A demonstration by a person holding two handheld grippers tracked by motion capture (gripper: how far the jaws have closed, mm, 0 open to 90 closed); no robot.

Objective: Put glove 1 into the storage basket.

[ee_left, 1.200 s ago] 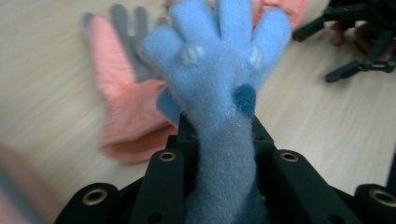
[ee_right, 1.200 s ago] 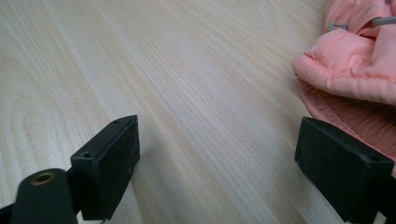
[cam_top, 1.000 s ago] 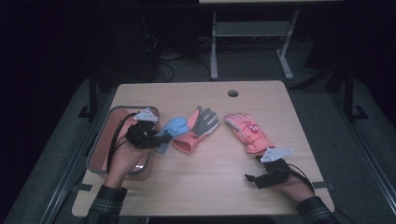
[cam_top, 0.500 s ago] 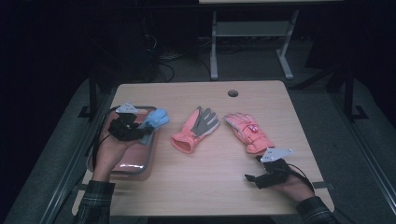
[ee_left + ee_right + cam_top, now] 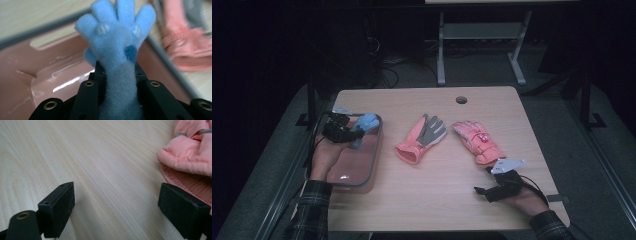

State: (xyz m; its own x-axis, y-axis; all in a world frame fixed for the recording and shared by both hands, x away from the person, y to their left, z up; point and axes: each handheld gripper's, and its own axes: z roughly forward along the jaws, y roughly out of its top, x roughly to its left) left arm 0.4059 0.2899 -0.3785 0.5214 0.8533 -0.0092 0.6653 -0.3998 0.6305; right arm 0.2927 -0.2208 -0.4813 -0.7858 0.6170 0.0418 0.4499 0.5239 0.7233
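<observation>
A wooden table (image 5: 437, 200) carries a pink tray (image 5: 362, 170) at its left edge, and everything else is placed here from that tray. The left gripper (image 5: 349, 131) sits over the far end of the tray, held by the person's left hand (image 5: 324, 155), whose forearm runs along the tray's outer side. Its jaws are pressed in on the wrist part of a small blue glove (image 5: 364, 124), pinching it; in the left gripper view the blue glove (image 5: 117, 42) stands up out of the jaws with its stubby fingers spread, above the tray's shiny pink floor (image 5: 37, 75) and close to its grey rim. Just to the right of the tray, apart from it, a pink glove with a grey palm (image 5: 422, 137) lies flat on the wood, fingers pointing away from the person. Farther right from the tray lies a second pink glove (image 5: 477, 142), padded, its cuff toward the near right. The right gripper (image 5: 482, 191) rests low on the table well away from the tray, near the table's front right corner, held in the right hand (image 5: 524, 200), just short of that padded glove's cuff. In the right gripper view its jaws stand wide apart with bare wood (image 5: 100, 170) between them, and the padded pink glove (image 5: 190, 157) lies just beyond the jaw on the right, which overlaps the cuff in the picture; whether they touch cannot be told.
</observation>
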